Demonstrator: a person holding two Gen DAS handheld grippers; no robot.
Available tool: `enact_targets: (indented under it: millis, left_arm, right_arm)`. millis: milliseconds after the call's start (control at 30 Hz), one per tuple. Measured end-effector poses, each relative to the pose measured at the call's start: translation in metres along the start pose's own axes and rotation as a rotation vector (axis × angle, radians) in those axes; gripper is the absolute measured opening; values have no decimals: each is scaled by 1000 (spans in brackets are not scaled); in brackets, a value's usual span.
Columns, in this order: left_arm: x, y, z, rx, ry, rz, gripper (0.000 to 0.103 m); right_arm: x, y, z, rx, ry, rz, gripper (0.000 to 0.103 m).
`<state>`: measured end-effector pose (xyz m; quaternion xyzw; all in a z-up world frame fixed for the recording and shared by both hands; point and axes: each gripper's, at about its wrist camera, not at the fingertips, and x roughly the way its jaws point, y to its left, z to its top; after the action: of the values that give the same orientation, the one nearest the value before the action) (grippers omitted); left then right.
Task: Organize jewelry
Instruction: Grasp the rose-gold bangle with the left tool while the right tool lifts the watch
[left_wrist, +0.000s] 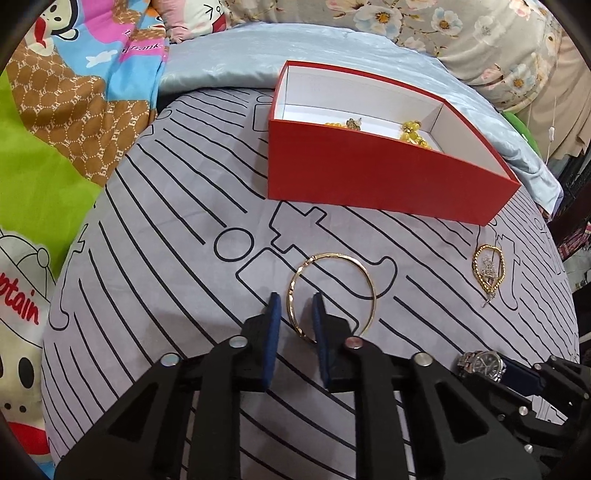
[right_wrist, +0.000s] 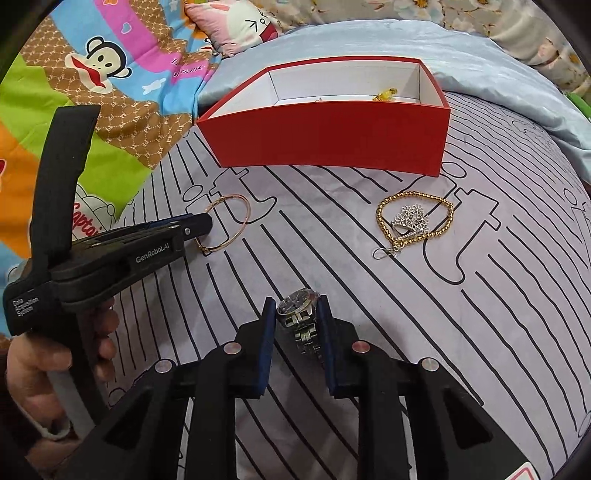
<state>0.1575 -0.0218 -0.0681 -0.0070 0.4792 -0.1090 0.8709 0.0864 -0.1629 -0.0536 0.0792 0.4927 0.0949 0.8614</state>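
Now both claws are picking up jewelry on the bed. Left claw (left_wrist: 295, 301) is pinching the gold bangle's (left_wrist: 332, 291) rim; right claw (right_wrist: 297, 304) is squeezing the wristwatch (right_wrist: 300, 314). Next, each needs lifting into the red box (right_wrist: 332, 144).

shiny gold metal bangle (left_wrist: 330, 291); steel-link watch (right_wrist: 301, 314); matt red card box (left_wrist: 369, 177); soft cloth sheet (left_wrist: 166, 258).
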Motion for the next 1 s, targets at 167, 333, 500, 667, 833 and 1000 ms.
enact_targets:
  millis: [167, 333, 500, 667, 833, 1000]
  left_arm:
    - [1, 1, 1, 15, -3, 6, 2]
    - [-4, 2, 1, 16, 0, -8, 2]
    - [-20, 2, 0, 12, -13, -32, 2]
    - [-41, -1, 2, 13, -37, -61, 2]
    - [-62, -7, 8, 12, -66, -88, 2]
    - [-78, -12, 18, 23, -97, -108, 2]
  right_arm:
    - [-3, -1, 0, 7, -2, 0, 21]
    - [-8, -3, 0, 14, -11, -5, 21]
    - [-19, -6, 1, 28, -29, -5, 20]
    - [-33, -6, 4, 27, -62, -7, 20]
    - [-46, -6, 8, 31, -96, -4, 20]
    - [-59, -6, 17, 32, -130, -2, 20]
